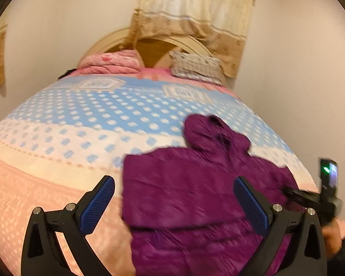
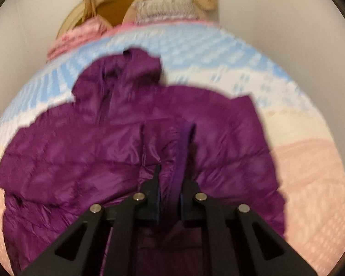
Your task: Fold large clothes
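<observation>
A purple hooded puffer jacket (image 1: 184,193) lies on the bed, hood pointing to the headboard. In the right wrist view the jacket (image 2: 80,151) fills the middle. My left gripper (image 1: 174,197) is open above the jacket's left part, blue pads wide apart, nothing between them. My right gripper (image 2: 170,179) is shut on a fold of the jacket with a darker purple trim edge (image 2: 184,151), lifted above the jacket's body. The right gripper also shows at the right edge of the left wrist view (image 1: 319,200), blurred.
The bed cover (image 1: 80,124) has blue, white and pink dotted bands. A pink quilt (image 1: 112,64) and a grey checked pillow (image 1: 195,67) lie by the wooden headboard (image 1: 154,48). Beige curtains (image 1: 191,11) hang behind. White walls stand on both sides.
</observation>
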`<state>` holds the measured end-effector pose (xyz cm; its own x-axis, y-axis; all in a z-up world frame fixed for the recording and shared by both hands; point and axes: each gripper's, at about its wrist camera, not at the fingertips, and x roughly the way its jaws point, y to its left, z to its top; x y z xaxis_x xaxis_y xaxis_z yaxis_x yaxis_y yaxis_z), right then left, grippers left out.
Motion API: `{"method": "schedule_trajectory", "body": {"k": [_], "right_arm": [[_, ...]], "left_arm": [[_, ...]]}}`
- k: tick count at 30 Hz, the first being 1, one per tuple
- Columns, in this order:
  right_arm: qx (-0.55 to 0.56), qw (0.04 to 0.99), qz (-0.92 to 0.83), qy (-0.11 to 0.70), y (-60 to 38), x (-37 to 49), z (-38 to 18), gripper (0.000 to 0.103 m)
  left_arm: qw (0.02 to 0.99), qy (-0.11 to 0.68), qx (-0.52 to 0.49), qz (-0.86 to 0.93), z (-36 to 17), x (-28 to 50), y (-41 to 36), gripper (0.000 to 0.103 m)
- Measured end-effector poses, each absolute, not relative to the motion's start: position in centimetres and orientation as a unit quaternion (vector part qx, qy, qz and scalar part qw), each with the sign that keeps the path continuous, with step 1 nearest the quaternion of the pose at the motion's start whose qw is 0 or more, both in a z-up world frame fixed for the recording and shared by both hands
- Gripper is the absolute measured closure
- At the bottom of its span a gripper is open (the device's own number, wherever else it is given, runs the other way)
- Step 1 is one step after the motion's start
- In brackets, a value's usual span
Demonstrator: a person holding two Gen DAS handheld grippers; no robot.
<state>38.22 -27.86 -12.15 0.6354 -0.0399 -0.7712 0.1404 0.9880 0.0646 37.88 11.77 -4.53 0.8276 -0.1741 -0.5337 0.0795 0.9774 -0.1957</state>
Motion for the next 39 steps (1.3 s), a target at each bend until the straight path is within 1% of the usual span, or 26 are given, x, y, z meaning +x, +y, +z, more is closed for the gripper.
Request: {"method": "schedule_trajectory", "body": {"k": [3, 5, 7, 8, 9, 10, 11, 12, 13, 14, 15, 17, 18, 21, 25, 26, 28, 30, 33, 35, 37, 39], "right_arm": [[0.037, 0.904, -0.084, 0.418, -29.6, 38.2, -12.1, 0.089], [0.035, 0.898, -0.101, 0.427, -30.8, 38.3, -13.4, 0.085], [0.046, 0.886, -0.092, 0.451, -31.7, 38.5, -15.1, 0.076], [0.052, 0.882, -0.083, 0.462, -32.0, 38.5, -15.9, 0.068], [0.052, 0.883, -0.084, 0.458, -32.1, 38.3, -15.6, 0.063], [0.052, 0.888, -0.092, 0.448, -32.2, 37.8, -14.9, 0.056], [0.05, 0.896, -0.113, 0.426, -32.3, 37.0, -13.8, 0.051], [0.038, 0.912, -0.155, 0.378, -32.2, 35.6, -11.9, 0.04], [0.024, 0.923, -0.177, 0.339, -31.8, 34.6, -10.6, 0.038], [0.008, 0.932, -0.173, 0.317, -31.0, 34.3, -9.5, 0.038], [-0.003, 0.936, -0.155, 0.315, -30.3, 34.8, -9.1, 0.038], [-0.026, 0.935, -0.096, 0.34, -28.3, 36.6, -9.1, 0.042], [-0.022, 0.932, -0.077, 0.354, -27.8, 37.5, -9.5, 0.042], [-0.016, 0.92, -0.071, 0.384, -27.6, 39.4, -11.5, 0.044], [-0.009, 0.893, -0.092, 0.439, -30.0, 40.5, -16.0, 0.045], [-0.001, 0.891, -0.093, 0.444, -30.8, 39.9, -16.6, 0.045], [0.024, 0.892, -0.085, 0.443, -31.9, 39.2, -16.8, 0.045], [0.024, 0.89, -0.085, 0.447, -31.9, 39.3, -16.8, 0.044], [-0.006, 0.887, -0.093, 0.452, -31.1, 39.4, -16.8, 0.044], [-0.007, 0.882, -0.095, 0.461, -31.1, 39.6, -16.6, 0.044], [0.002, 0.879, -0.098, 0.467, -31.2, 39.9, -15.7, 0.044], [0.019, 0.889, -0.076, 0.452, -31.2, 40.4, -13.6, 0.043]], "left_arm": [[0.95, 0.294, -0.091, -0.059, -5.2, 40.1, 11.8, 0.001], [0.948, 0.301, -0.088, -0.055, -5.9, 40.8, 11.6, 0.001], [0.942, 0.321, -0.088, -0.049, -7.2, 41.5, 11.3, 0.001], [0.937, 0.332, -0.091, -0.054, -7.8, 41.7, 11.2, 0.001], [0.937, 0.334, -0.089, -0.055, -8.1, 41.8, 11.2, 0.001], [0.938, 0.332, -0.086, -0.053, -8.2, 41.8, 11.1, 0.001], [0.94, 0.328, -0.08, -0.048, -8.2, 42.0, 11.1, 0.001], [0.941, 0.326, -0.077, -0.044, -8.2, 42.3, 11.0, 0.001], [0.942, 0.324, -0.076, -0.041, -8.0, 42.9, 10.8, 0.001], [0.942, 0.324, -0.076, -0.038, -7.9, 43.4, 10.6, 0.001], [0.943, 0.324, -0.073, -0.033, -7.8, 44.1, 10.3, 0.001], [0.943, 0.324, -0.065, -0.023, -7.9, 45.3, 9.8, 0.001], [0.944, 0.324, -0.06, -0.022, -8.1, 45.9, 9.5, 0.001], [0.941, 0.334, -0.048, -0.014, -9.5, 47.3, 8.7, 0.001], [0.935, 0.352, -0.042, 0.002, -12.6, 48.4, 8.6, 0.001], [0.929, 0.367, -0.046, 0.01, -14.3, 48.9, 9.0, 0.001], [0.916, 0.396, -0.05, 0.024, -16.7, 49.4, 9.4, 0.001], [0.899, 0.432, -0.066, 0.021, -18.5, 50.1, 9.7, 0.001], [0.9, 0.431, -0.059, 0.02, -18.4, 50.1, 9.5, 0.001], [0.898, 0.434, -0.065, 0.014, -18.2, 50.0, 9.7, 0.001], [0.898, 0.435, -0.066, -0.002, -17.2, 49.7, 9.9, 0.001], [0.909, 0.414, -0.047, -0.014, -14.9, 49.8, 9.5, 0.001]]}}
